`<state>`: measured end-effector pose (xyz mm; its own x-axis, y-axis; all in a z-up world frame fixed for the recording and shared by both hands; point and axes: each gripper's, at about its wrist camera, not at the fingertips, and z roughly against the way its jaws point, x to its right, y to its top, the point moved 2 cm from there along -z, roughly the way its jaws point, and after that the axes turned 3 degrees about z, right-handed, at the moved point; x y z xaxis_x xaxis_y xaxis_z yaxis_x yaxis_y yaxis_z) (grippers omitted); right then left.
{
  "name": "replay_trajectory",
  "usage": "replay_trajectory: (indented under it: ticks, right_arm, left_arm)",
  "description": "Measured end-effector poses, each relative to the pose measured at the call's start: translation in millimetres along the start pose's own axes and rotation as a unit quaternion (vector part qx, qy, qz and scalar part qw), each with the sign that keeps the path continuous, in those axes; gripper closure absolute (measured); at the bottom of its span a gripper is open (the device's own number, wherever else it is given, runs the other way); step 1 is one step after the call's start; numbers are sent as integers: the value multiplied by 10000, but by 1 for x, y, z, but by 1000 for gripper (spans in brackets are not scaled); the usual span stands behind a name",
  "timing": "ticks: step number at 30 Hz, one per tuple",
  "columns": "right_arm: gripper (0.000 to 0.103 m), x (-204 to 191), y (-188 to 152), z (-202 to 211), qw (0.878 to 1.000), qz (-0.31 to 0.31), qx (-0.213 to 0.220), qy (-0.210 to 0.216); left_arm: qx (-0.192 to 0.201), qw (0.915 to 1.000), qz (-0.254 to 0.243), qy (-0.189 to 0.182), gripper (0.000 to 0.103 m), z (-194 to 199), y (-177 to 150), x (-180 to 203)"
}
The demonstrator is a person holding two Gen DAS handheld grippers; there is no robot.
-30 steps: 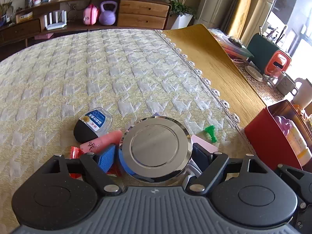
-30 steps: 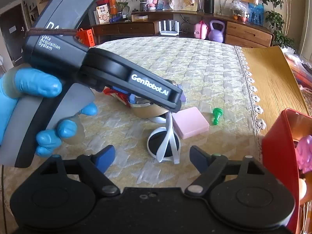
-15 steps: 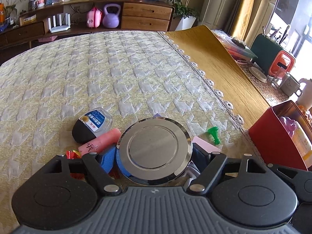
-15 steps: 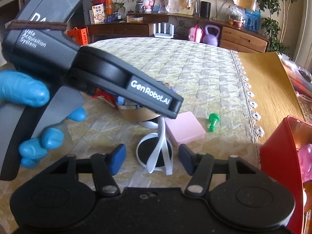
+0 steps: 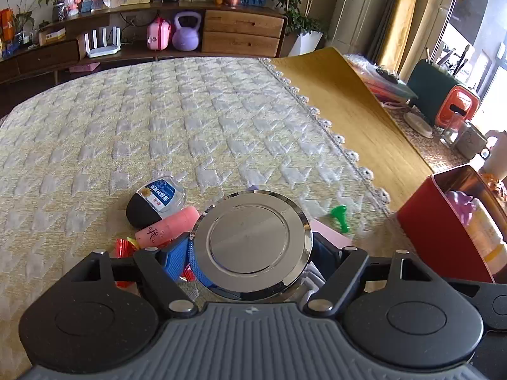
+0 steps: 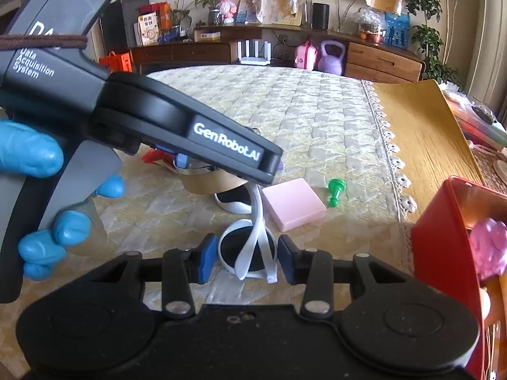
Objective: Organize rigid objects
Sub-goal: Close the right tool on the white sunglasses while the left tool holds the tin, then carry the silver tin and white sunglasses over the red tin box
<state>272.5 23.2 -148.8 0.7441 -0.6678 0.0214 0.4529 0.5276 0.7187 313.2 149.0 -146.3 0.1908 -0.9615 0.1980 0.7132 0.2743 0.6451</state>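
Observation:
My left gripper (image 5: 250, 255) is shut on a round tin with a shiny metal lid (image 5: 252, 245) and holds it above the tablecloth; the tin's tan side shows in the right wrist view (image 6: 209, 182). My right gripper (image 6: 245, 258) has closed around a white-and-black round gadget with white straps (image 6: 245, 251) lying on the cloth, pads at its sides. A pink square box (image 6: 293, 204), a green pawn-like piece (image 6: 335, 188), a pink tube (image 5: 164, 226) and a small bottle with a blue label (image 5: 155, 198) lie nearby.
A red bin (image 6: 443, 237) with a pink toy and a bottle inside stands at the right, by the cloth's lace edge. Red wrappers (image 5: 123, 245) lie under the left gripper. Bare wooden table (image 5: 358, 110) and kitchen items lie to the far right.
My right gripper moved forward and down and its fingers closed in around the strapped gadget. The left gripper stays shut on the tin and has tilted slightly.

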Motion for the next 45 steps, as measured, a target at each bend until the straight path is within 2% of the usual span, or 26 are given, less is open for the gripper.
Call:
replay_trajectory:
  ticks: [12,26,37,45]
  right_arm:
    - [62,9,-10,51,9993,-271,263,61]
    - [62,29,-25,109,9964,-445,648,-312]
    - [62,63,-32,158,9907,-733,1038,-491]
    - [62,103,-27,197,9814,-1040,1452,-707]
  left_arm:
    - [129,9998,-177,39,24,50,-3,17]
    - [272,9986,-452,-61,24,96,-23,54]
    - [381,9957,-829,-140,24,128,-37,95]
    - [412,9925,-1121,-249,24,133,-36,131]
